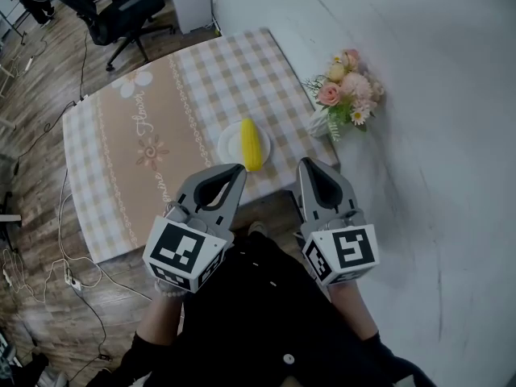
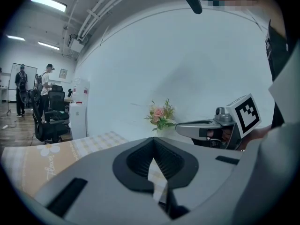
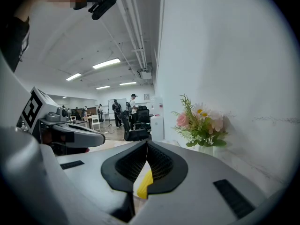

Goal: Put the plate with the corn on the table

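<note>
A yellow corn cob [image 1: 251,143] lies on a small white plate [image 1: 229,146] near the front edge of the checked table [image 1: 161,135]. My left gripper [image 1: 235,170] hangs just short of that edge, shut and empty, its tip a little left of the plate. My right gripper [image 1: 308,164] is shut and empty too, to the right of the plate and apart from it. In the right gripper view a sliver of the corn cob [image 3: 144,184] shows through the gap behind the closed jaws. The left gripper view shows only tablecloth there.
A vase of pink and yellow flowers [image 1: 345,93] stands at the table's right corner by the white wall [image 1: 435,135]. An office chair [image 1: 121,10] stands beyond the table's far end. Cables [image 1: 72,276] run over the wooden floor on the left. People stand far back in the room.
</note>
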{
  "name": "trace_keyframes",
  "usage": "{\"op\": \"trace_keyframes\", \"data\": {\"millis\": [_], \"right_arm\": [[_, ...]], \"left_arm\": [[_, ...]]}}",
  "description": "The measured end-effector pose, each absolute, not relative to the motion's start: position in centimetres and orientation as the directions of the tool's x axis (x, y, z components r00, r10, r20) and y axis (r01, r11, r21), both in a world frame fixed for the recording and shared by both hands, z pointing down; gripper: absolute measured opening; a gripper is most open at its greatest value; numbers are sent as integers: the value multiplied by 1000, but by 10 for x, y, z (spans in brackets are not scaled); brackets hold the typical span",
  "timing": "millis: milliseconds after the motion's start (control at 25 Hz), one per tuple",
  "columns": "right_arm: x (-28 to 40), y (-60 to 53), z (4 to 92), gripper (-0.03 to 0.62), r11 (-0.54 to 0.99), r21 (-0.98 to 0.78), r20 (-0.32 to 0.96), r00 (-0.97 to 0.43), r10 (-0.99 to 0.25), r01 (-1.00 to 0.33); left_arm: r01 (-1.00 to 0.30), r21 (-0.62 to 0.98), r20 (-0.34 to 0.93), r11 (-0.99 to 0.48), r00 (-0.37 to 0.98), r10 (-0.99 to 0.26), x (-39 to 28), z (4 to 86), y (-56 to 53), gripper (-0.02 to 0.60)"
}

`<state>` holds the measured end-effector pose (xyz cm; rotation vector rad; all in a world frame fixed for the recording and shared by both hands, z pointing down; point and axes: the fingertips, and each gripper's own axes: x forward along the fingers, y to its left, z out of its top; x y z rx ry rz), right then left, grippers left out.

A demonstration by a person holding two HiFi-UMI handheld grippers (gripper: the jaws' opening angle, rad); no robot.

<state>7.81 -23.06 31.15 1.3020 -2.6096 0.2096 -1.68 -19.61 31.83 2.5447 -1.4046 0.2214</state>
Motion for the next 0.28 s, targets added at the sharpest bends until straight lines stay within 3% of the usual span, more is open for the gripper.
{"op": "trace_keyframes", "data": {"millis": [280], "right_arm": [[77,-228,311,43,601,-29,258,-587,-767,-799]], "left_arm": [[-850,132,238,-511,527,-816,-17,318,-195,12]]}}
